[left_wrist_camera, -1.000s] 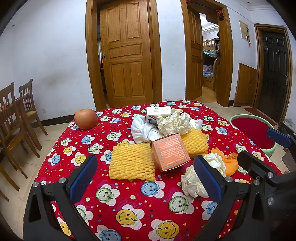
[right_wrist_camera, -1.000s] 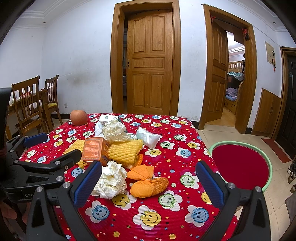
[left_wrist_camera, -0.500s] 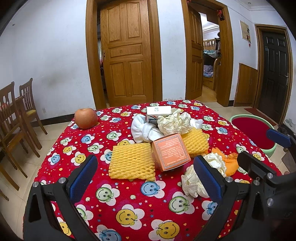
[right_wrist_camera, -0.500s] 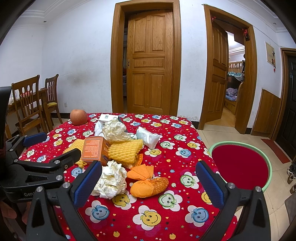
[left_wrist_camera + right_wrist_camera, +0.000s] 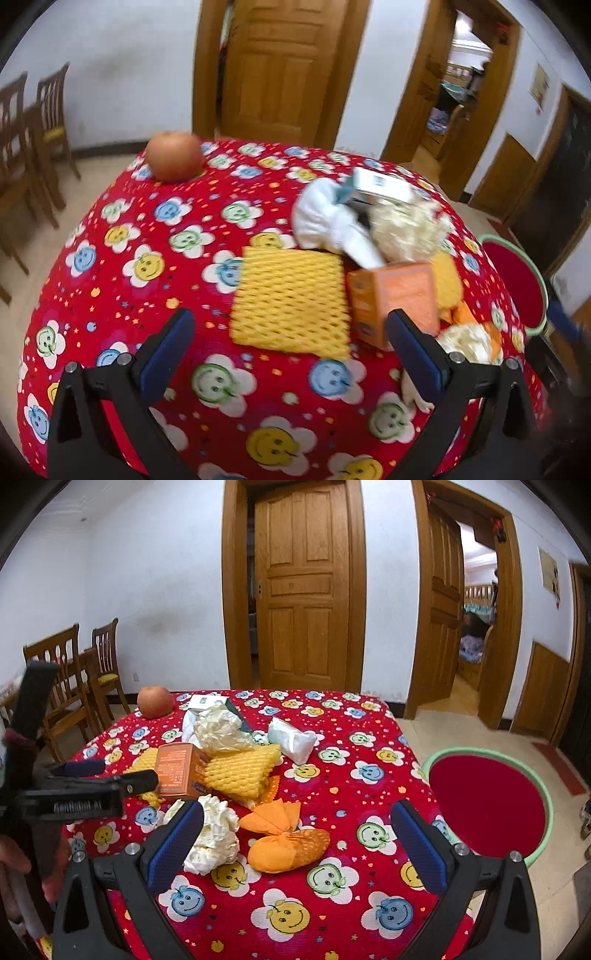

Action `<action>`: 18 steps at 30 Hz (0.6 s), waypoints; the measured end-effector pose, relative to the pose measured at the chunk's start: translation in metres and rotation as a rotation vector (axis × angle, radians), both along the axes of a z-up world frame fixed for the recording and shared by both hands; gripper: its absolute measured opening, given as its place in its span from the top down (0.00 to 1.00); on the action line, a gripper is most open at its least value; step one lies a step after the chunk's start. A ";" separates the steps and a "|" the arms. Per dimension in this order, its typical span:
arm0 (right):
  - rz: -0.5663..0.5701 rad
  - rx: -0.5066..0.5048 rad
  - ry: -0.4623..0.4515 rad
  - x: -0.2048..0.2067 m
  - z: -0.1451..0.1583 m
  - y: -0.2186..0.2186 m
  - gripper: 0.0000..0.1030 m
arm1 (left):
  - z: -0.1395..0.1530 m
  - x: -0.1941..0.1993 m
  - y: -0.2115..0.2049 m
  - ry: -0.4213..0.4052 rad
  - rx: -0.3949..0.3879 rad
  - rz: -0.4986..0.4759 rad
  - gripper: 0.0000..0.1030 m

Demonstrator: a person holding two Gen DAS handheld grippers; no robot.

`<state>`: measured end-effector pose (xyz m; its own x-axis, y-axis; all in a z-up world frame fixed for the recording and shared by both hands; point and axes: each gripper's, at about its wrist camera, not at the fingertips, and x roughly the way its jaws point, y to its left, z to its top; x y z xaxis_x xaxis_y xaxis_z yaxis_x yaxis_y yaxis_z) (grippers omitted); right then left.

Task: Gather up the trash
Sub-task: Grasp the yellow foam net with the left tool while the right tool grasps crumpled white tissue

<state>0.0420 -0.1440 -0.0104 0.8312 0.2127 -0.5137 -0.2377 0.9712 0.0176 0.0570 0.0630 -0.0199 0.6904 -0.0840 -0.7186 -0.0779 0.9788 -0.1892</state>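
Both tongs hung wide open and empty over the red surface [image 5: 332,738]. The left tongs [image 5: 291,343] faced the yellow net [image 5: 290,301], likely the first pick. Trash clustered mid-surface; the right tongs [image 5: 295,834] sat nearest the basin [image 5: 487,805], probably the bin.

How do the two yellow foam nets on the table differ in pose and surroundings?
The near foam net lies flat on the tablecloth, fully exposed, left of the orange box. The far foam net sits tilted, propped over other litter, partly behind the box, with crumpled paper against its back edge. The near one shows as a square; the far one shows as a wedge. Both are yellow mesh, and neither is gripped.
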 end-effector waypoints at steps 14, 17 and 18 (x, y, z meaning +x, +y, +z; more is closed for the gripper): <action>0.000 0.051 0.051 0.009 -0.003 -0.007 0.00 | -0.022 0.022 -0.018 0.120 0.083 -0.070 0.39; 0.003 0.048 0.055 0.012 -0.005 -0.005 0.00 | -0.018 0.017 -0.022 0.113 0.062 -0.094 0.71; 0.004 0.047 0.057 0.012 -0.005 -0.004 0.00 | -0.016 0.016 -0.023 0.112 0.062 -0.096 0.77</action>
